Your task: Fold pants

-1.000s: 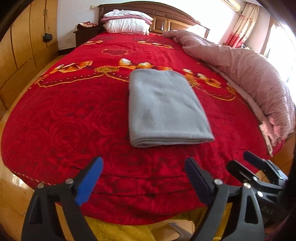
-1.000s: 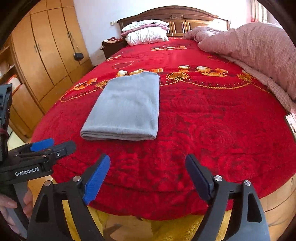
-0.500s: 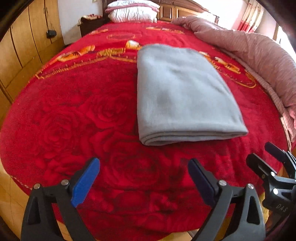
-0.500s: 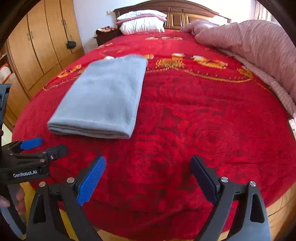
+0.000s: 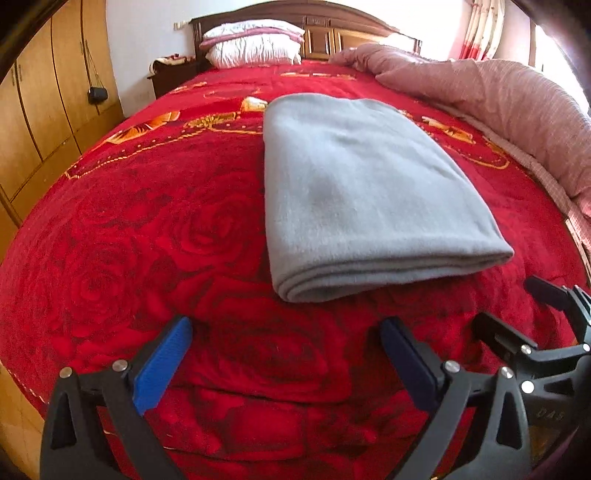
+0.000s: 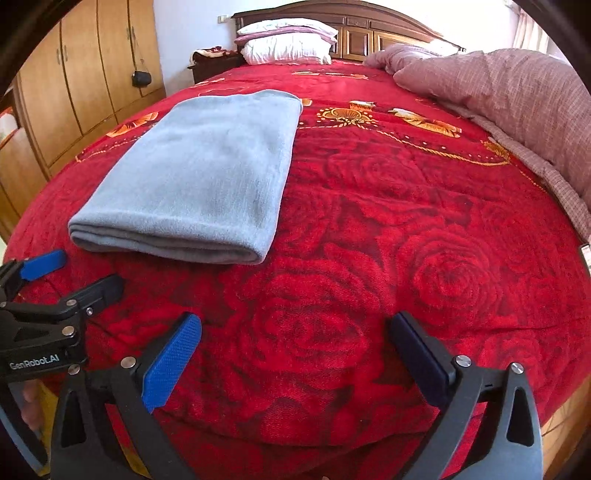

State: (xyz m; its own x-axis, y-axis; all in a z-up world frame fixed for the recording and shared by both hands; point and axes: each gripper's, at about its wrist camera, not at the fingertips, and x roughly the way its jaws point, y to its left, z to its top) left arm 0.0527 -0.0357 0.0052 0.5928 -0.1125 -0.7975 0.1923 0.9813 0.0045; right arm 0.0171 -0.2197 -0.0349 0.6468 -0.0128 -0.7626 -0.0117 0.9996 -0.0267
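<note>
Red bedspread (image 5: 166, 229) under folded grey pants (image 5: 354, 192), both tongs just widened, empty, curtains (image 5: 487, 29) in left view only.

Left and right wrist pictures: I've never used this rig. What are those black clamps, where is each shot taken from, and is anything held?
Each clamp is a hand-held gripper; a camera on it looks forward along its two fingers. The left wrist view shows the left gripper, with the right one at its right edge. The right wrist view shows the right gripper, with the left one at its left edge. Both have just been opening, with nothing between the fingers. Ahead, on the red bedspread, lie the grey pants, folded into a neat rectangle. A pink quilt lies along the bed's right side.
</note>
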